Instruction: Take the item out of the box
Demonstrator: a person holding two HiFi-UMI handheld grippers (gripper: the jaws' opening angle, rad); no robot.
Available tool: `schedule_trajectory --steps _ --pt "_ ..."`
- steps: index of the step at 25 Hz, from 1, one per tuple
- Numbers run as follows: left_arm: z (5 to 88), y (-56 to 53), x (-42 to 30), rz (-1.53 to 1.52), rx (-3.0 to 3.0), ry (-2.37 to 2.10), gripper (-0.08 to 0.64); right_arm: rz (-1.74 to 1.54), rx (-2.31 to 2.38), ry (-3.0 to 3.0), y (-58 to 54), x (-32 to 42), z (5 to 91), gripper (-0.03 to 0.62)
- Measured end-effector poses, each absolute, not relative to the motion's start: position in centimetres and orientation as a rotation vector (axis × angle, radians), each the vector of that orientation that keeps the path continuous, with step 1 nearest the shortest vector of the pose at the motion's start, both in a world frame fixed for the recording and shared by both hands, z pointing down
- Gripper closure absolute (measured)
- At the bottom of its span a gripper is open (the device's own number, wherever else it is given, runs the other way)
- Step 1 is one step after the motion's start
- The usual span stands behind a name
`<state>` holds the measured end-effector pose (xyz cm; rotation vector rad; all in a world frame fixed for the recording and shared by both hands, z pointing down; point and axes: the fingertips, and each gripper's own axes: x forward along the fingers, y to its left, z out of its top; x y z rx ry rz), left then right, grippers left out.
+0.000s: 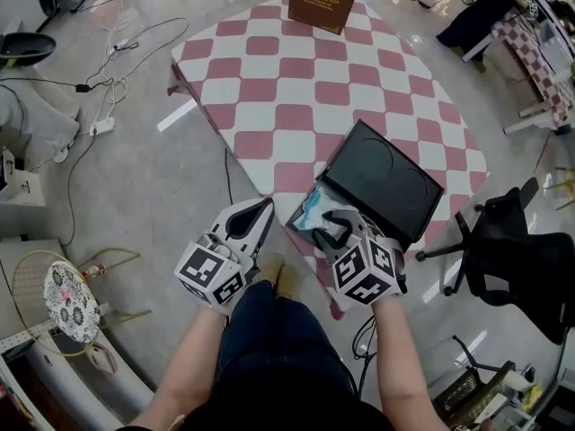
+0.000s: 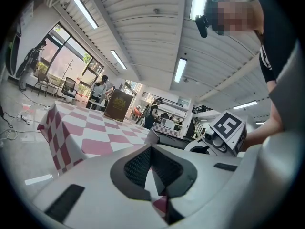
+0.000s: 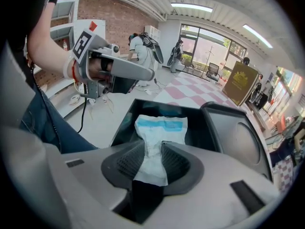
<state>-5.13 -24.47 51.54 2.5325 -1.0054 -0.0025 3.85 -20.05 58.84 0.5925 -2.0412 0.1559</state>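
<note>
The person's legs in dark blue jeans (image 1: 269, 348) fill the bottom of the head view, with both forearms reaching forward over them. Just past the knees, at the near edge of the table under its pink and white checked cloth (image 1: 296, 88), stands the shallow black box (image 3: 125, 123). Its hinged black lid (image 1: 382, 180) is thrown back onto the cloth.

The right gripper (image 1: 334, 230) points steeply down into the box. Its own view shows the ridged dark pads (image 3: 127, 162) closed from both sides on the near end of a soft white packet with a light blue band (image 3: 161, 128). The packet is crimped narrow where the pads meet it, so I judge it held, not merely straddled. Its long axis runs straight away from these jaws: the pinched end sits between the pads and the blue-banded far end lies down inside the box.

The left gripper (image 1: 265, 209) sits beside the box on the person's left, off the table edge and pointing nearly level across the cloth. Its jaws meet at the tips with nothing between them.

The right hand is the one on the packet. The lift probably needs to go up and back along that long axis, so the far end clears the box wall without snagging.
</note>
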Motion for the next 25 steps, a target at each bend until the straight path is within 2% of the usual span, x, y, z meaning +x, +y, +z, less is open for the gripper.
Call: schedule_trajectory --steps 13,25 --pt "51.8 -23.9 -5.3 -0.012 2.520 -1.010 0.554 0.154 0.696 -2.123 -20.0 3.8 58.1 0.545" --pt "51.3 -23.3 -5.0 -0.013 2.531 -0.997 0.554 0.171 0.740 -2.157 -19.5 3.8 56.3 0.549"
